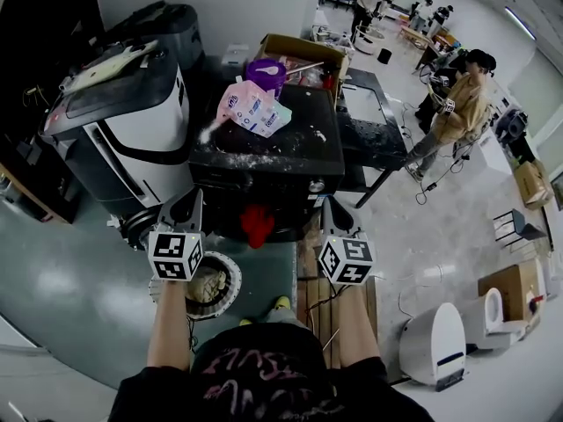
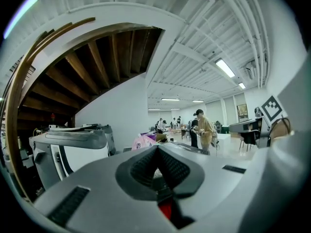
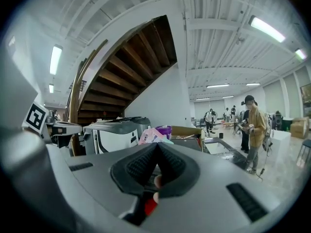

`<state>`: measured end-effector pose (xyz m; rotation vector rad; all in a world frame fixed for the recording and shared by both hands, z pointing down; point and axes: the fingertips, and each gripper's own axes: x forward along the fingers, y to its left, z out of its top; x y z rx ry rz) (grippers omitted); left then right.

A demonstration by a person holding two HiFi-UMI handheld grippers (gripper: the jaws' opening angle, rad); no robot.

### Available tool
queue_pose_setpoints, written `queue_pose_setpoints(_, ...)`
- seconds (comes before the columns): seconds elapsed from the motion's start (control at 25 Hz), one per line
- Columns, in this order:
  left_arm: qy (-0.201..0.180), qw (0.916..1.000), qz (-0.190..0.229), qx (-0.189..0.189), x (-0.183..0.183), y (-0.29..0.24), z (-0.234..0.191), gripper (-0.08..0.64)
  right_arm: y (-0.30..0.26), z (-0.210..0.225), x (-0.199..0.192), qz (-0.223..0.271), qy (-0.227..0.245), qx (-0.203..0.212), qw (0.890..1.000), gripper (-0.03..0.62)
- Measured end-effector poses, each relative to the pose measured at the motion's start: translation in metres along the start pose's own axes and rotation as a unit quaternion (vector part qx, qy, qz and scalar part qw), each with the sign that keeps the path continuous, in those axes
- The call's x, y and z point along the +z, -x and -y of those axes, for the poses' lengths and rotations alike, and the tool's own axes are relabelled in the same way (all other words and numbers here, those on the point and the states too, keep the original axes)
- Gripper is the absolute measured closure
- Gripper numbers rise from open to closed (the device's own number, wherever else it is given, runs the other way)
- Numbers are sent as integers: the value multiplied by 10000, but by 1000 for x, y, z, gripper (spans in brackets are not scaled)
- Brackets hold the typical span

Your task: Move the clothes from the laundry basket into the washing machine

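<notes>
We begin at the pads (image 2: 141,169) of the left gripper (image 2: 156,165), which meet along a single seam with nothing clamped between them. The right gripper (image 3: 158,166) is likewise fully closed and empty. In each gripper view a sliver of red shows low in the slot under the pads, and we cannot tell what it is. Only the head view shows the clothes. There a red garment (image 1: 258,225) hangs at the front of the black machine (image 1: 299,152) in mid-frame, between the two grippers and touching neither. A beige cloth (image 1: 209,286) lies in the round laundry basket (image 1: 235,275) at lower centre, just below the left gripper. That view also gives us the marker cubes (image 1: 176,255) and the bare forearms behind them, both level and pointing up-frame. The gripper views look over the garment and basket. They offer instead the underside of a wooden staircase (image 2: 97,67) at upper left and long ceiling lights (image 2: 224,68), which the head view does not show. Each also catches the other gripper's marker at its edge. All three views share the pink bags (image 1: 251,108) on the black machine's top. They also share the white-and-black machine (image 1: 132,130) to its left and a person in a tan top (image 1: 462,104) standing well off at the right. The purple container (image 1: 266,71) and cardboard box (image 1: 295,47) behind the bags are clear in the head and right gripper views.
</notes>
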<state>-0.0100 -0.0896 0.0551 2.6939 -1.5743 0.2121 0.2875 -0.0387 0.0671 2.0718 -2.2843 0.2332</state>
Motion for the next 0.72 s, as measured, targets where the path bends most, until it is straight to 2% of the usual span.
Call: queue_pose_setpoints(0.72,-17,9998,175,-69,13,13,1,549,12,-4,15,152,90,26,9998,589)
